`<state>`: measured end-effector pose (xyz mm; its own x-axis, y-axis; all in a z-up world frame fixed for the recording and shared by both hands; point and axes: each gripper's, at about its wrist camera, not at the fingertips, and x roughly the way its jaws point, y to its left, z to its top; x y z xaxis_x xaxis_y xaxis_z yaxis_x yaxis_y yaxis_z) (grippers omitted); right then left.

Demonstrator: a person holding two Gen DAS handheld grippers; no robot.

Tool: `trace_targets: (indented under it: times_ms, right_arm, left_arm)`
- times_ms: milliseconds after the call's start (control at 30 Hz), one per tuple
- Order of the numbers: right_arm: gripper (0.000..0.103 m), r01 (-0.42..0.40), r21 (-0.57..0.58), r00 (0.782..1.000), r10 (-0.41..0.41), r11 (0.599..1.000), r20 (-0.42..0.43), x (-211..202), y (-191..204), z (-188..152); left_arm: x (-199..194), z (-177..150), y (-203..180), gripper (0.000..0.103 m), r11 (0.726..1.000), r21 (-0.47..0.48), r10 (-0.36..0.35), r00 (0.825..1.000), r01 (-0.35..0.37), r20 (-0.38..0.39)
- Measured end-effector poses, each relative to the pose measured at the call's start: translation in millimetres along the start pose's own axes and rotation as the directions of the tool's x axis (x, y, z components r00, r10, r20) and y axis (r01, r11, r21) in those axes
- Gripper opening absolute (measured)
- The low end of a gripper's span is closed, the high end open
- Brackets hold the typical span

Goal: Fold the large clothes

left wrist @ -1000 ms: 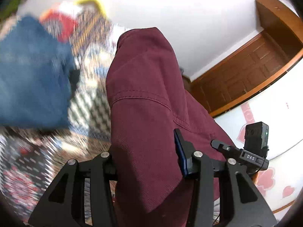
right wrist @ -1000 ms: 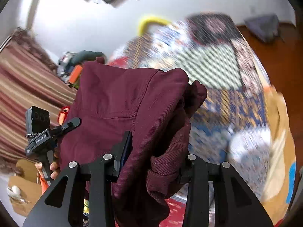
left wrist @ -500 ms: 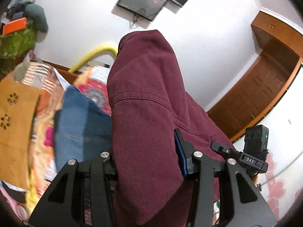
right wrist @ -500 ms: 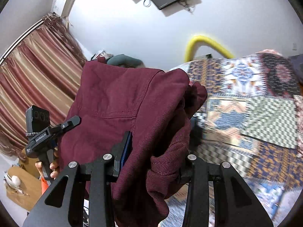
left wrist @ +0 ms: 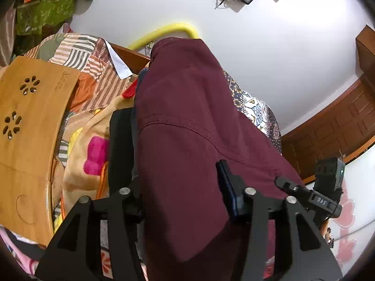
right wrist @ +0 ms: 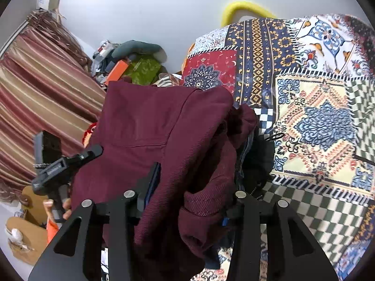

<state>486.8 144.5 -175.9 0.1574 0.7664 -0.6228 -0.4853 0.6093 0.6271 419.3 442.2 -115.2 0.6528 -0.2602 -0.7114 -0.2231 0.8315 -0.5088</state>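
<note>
Maroon trousers (left wrist: 187, 140), folded, hang between the left gripper (left wrist: 181, 187) and right gripper (right wrist: 192, 192), now carried over the patchwork bed (right wrist: 316, 117). Both pairs of fingers have just loosened, cloth between them; release looks close.

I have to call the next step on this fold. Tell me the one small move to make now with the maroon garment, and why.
Probably lower it onto the patchwork bedspread and let go. The maroon garment sits bunched between both the left gripper and the right gripper, whose jaws have just been opening around it, and dark clothes already lie just beyond it.
</note>
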Motion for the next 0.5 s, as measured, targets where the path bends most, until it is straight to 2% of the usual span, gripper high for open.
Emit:
trace_targets:
  times_ms: [100,233,333,500]
  right_arm:
    - [0.045,0.016,-0.018,1.000,-0.016,1.000,-0.016,-6,2,-1]
    - [0.056,0.112,-0.041,0.993,-0.113,0.993,-0.025,-12,17,-9]
    - [0.060,0.211,-0.095,0.977,-0.214,0.973,-0.018,-21,28,-16]
    - [0.063,0.305,-0.186,0.950,-0.312,0.934,-0.012,-36,42,-33]
  left_arm:
    - [-2,-3,-2,0.057,0.999,0.035,0.005,1.000,-0.005,0.012]
    - [-8,-6,-8,0.061,0.997,0.039,0.067,0.998,-0.068,0.017]
    - [-18,-16,-16,0.062,0.992,0.050,0.113,0.993,-0.115,0.035]
    - [-49,-37,-28,0.067,0.983,0.070,0.162,0.984,-0.167,0.077]
